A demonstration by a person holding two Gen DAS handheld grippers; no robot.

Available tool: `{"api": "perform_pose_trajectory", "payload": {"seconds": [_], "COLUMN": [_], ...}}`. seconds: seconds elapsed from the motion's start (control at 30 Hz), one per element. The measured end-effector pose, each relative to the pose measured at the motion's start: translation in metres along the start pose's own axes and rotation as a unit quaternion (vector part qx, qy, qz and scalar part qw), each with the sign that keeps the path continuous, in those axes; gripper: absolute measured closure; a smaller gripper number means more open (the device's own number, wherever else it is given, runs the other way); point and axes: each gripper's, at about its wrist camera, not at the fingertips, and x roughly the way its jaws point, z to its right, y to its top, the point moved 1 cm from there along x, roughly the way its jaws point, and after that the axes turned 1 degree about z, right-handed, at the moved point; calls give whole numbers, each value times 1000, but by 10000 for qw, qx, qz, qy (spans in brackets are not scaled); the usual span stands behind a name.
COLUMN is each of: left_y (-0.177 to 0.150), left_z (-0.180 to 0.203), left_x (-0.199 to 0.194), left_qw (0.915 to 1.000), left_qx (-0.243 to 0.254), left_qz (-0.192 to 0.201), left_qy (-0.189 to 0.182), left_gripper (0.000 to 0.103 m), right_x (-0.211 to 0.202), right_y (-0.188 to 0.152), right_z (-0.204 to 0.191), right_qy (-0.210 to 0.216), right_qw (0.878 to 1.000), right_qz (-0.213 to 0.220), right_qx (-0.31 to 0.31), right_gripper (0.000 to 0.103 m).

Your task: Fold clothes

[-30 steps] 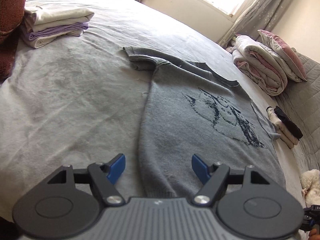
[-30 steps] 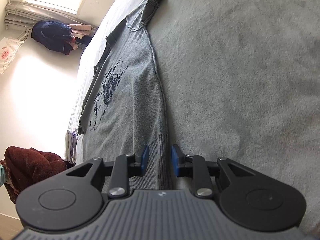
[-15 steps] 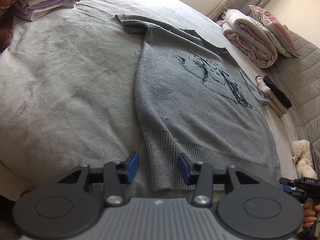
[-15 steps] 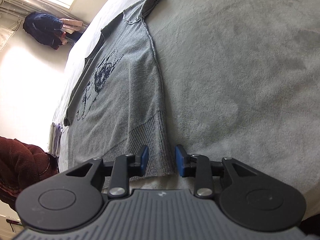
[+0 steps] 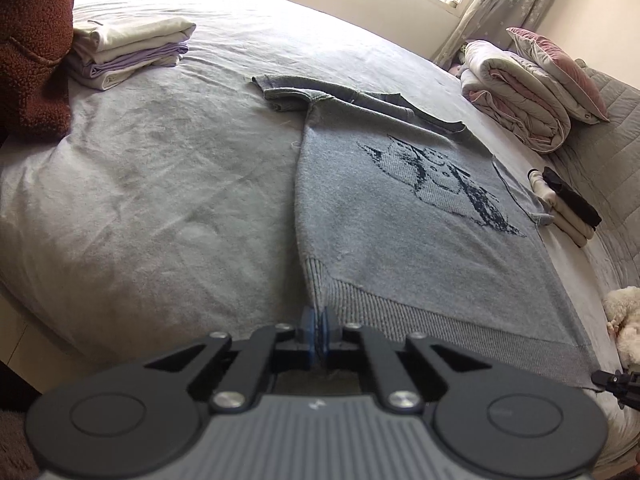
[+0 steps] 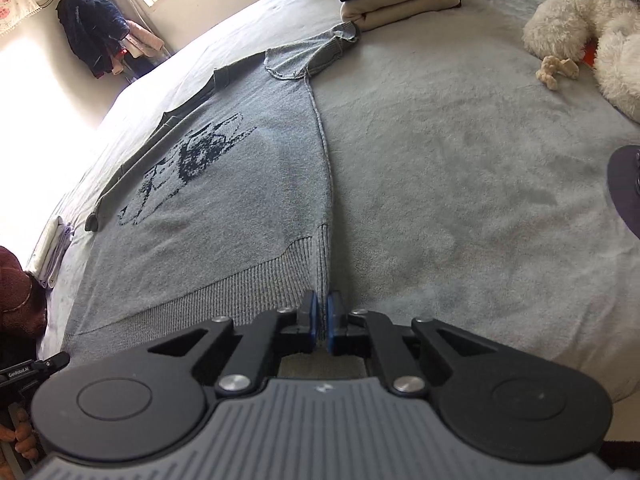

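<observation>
A grey knit sweater [image 5: 400, 216] with a dark printed figure lies flat, front up, on the grey bed sheet [image 5: 160, 184]. Its ribbed hem faces me and both sleeves are tucked in at the far end. My left gripper [image 5: 319, 322] is shut on the hem's left corner, which puckers up between the blue pads. In the right wrist view the same sweater [image 6: 248, 184] spreads to the left, and my right gripper [image 6: 322, 310] is shut on the hem's right corner. Both corners look pulled slightly up off the sheet.
Folded pale clothes [image 5: 128, 52] are stacked at the far left beside a dark red fleece [image 5: 32, 40]. Rolled bedding and a pillow [image 5: 532, 92] sit far right. A cream and black folded pile [image 6: 400, 0] and a white plush toy [image 6: 584, 28] lie beyond the right sleeve.
Both grippers drew back toward the sweater's hem and closed, each pinching a bottom corner. The right gripper also rolled, so its view sits more level.
</observation>
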Motion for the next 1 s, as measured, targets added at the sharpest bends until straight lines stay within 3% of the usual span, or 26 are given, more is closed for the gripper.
{"api": "perform_pose_trajectory", "payload": {"seconds": [0.23, 0.53, 0.67, 0.73, 0.8, 1.0], "left_y": [-6, -20, -11, -1, 11, 49], "left_z": [2, -10, -10, -8, -3, 35], "left_x": [-8, 20, 18, 19, 21, 46], "left_qw": [9997, 9994, 9996, 9997, 9998, 9991], "left_qx": [252, 180, 166, 153, 180, 375], "left_qz": [-29, -276, -231, -179, -63, 2], "left_qy": [8, 133, -14, 10, -13, -201], "left_gripper": [100, 100, 94, 73, 70, 67], "right_x": [-12, 24, 24, 22, 21, 34], "right_y": [-5, -17, -8, 2, 13, 62], "right_z": [-13, -5, -5, -3, 1, 13], "right_qy": [-101, -372, -263, -284, -295, -384], "right_qw": [9989, 9976, 9982, 9986, 9989, 9984], "right_qz": [-41, -299, -293, -192, -17, 374], "right_qx": [-456, -504, -451, -415, -378, -201], "right_gripper": [98, 97, 87, 81, 56, 56]}}
